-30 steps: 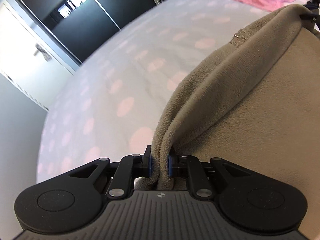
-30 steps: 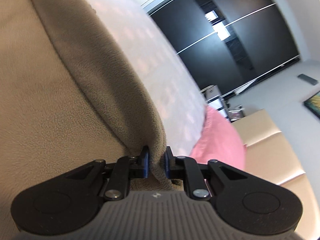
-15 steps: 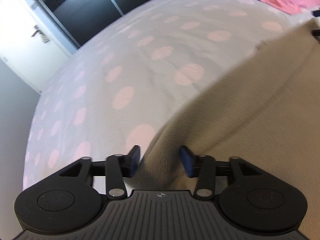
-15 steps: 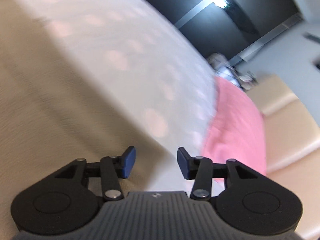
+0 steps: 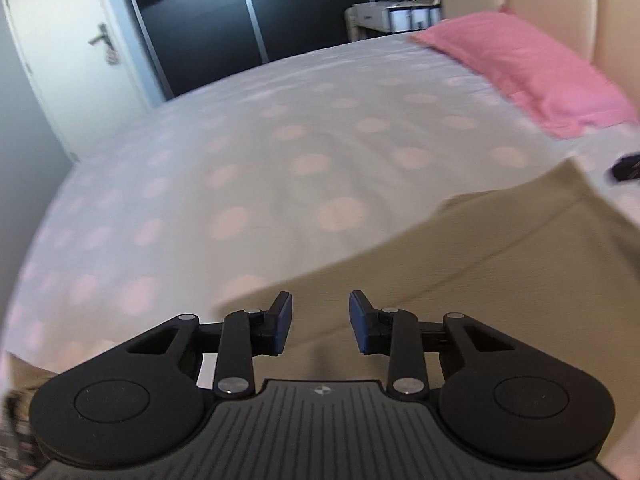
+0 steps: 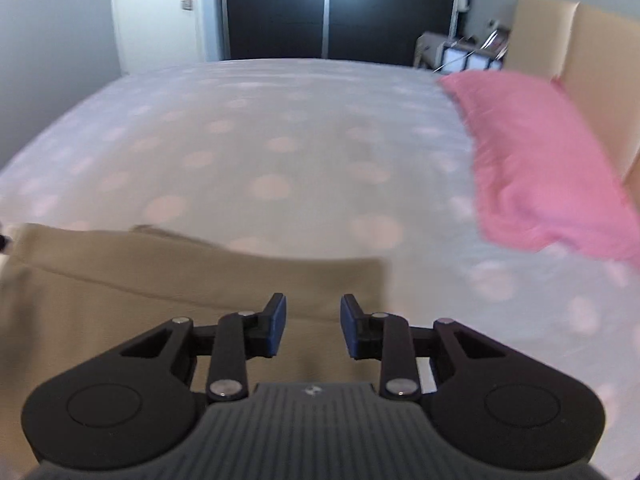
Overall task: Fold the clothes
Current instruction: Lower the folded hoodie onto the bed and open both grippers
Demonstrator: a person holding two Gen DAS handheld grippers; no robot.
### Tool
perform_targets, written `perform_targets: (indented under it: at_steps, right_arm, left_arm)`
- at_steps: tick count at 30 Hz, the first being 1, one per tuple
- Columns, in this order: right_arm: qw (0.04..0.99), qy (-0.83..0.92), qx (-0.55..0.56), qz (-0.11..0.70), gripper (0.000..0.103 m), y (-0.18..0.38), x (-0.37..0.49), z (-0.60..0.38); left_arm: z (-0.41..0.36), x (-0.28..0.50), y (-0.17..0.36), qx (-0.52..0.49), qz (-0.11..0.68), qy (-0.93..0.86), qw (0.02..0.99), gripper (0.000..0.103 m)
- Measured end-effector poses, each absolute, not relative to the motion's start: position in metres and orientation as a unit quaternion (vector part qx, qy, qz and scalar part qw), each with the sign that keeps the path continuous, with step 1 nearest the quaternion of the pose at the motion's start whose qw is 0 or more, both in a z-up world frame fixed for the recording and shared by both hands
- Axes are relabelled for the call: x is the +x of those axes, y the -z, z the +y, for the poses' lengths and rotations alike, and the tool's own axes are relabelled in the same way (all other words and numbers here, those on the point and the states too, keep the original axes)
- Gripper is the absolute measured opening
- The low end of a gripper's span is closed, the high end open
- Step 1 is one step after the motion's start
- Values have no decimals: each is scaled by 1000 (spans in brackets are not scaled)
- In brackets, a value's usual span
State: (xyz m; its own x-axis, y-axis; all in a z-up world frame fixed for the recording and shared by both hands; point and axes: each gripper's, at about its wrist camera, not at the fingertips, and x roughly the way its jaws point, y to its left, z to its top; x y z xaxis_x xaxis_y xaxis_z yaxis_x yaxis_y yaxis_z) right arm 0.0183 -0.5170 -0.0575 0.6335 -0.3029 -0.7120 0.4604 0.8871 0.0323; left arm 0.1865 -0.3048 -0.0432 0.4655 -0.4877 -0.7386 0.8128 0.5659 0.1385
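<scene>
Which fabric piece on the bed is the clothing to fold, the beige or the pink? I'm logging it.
The beige garment, lying flat on the dotted bedsheet just under both grippers. The pink one is a pillow by the headboard.

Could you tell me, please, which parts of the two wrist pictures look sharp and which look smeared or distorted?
Left wrist view: the left tongs are sharp, while the dotted white bedsheet and the beige fleece garment smear; the fisheye bows the bed's edge. Right wrist view: the right tongs are crisp, the pink pillow is soft, and the dark glossy wardrobe reflects window light.
</scene>
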Motion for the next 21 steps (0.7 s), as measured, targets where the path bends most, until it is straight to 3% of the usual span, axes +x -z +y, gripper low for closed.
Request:
perform_targets:
  at_steps: [13,21]
  right_arm:
    - [889,149,133,413,31,136,136,-501]
    - [882,147,136,427,30,155,170,-514]
  left_arm:
    - [-384,220,127,169,422,408,792,26]
    - [-428,243,154,208,430,379,793,22]
